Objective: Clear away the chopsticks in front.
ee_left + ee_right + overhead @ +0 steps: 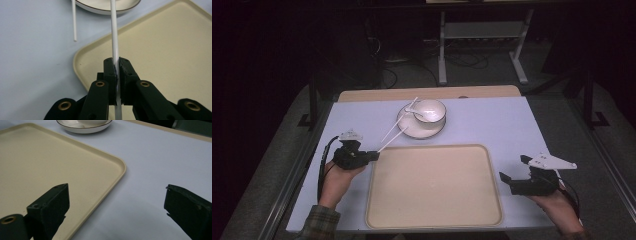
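One white chopstick [115, 37] is clamped between the closed jaws of the left gripper [116, 65] at the tray's [160, 50] near-left corner, its far end over the plate [408, 131], apparently for lifting onto the tray. The second chopstick [73, 20] lies on the table [492, 122], its far end at the plate. The right gripper [116, 202] is held wide open and empty beside the tray. No writing is legible.

Two black grippers [377, 155] — brass-ringed screw holes along the jaws, grey three-cornered plates on top. A black cable trails from each. Plaid sleeve [318, 223] at the left wrist.
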{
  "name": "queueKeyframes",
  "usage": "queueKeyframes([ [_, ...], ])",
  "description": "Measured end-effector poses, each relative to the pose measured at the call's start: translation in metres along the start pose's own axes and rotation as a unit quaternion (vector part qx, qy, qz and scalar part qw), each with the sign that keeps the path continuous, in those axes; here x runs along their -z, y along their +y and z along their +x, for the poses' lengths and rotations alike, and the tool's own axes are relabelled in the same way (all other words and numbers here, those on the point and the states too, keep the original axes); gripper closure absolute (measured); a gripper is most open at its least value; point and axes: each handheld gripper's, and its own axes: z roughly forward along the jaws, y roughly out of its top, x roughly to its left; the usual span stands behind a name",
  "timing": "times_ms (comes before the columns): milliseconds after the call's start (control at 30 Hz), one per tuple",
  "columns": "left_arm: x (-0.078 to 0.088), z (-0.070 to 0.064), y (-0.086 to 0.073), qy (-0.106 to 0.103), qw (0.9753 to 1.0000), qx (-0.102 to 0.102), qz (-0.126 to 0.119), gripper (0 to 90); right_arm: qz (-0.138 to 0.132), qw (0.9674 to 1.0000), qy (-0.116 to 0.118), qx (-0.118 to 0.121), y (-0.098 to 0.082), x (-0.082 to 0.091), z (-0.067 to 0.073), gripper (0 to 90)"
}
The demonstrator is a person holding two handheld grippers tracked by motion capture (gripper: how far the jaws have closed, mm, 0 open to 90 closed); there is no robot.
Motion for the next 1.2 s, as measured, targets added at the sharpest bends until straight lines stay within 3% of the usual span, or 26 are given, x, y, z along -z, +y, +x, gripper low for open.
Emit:
queueKeyframes([
  [267, -0.002, -0.015, -0.008, -0.028, 0.9996, -0.006, 0.008, 84.9, 0.001, 1.0, 0.0, 0.0, 0.0, 0.0, 0.0, 5.8],
  [367, -0.008, -0.025, -0.01, -0.047, 0.9986, -0.013, 0.021, 84.9, 0.001, 1.0, 0.0, 0.0, 0.0, 0.0, 0.0, 5.8],
  [633, -0.023, -0.035, -0.01, -0.063, 0.9969, -0.025, 0.039, 84.9, 0.002, 1.0, -0.001, 0.0, 0.0, 0.0, 0.0, 5.8],
  [833, -0.034, -0.039, -0.011, -0.079, 0.9956, -0.023, 0.046, 84.8, 0.002, 1.0, -0.001, 0.0, 0.0, 0.0, 0.0, 5.8],
  [1200, -0.05, -0.044, -0.011, -0.071, 0.9948, -0.036, 0.064, 84.8, 0.003, 1.0, -0.001, -0.001, 0.0, -0.001, -0.001, 5.8],
])
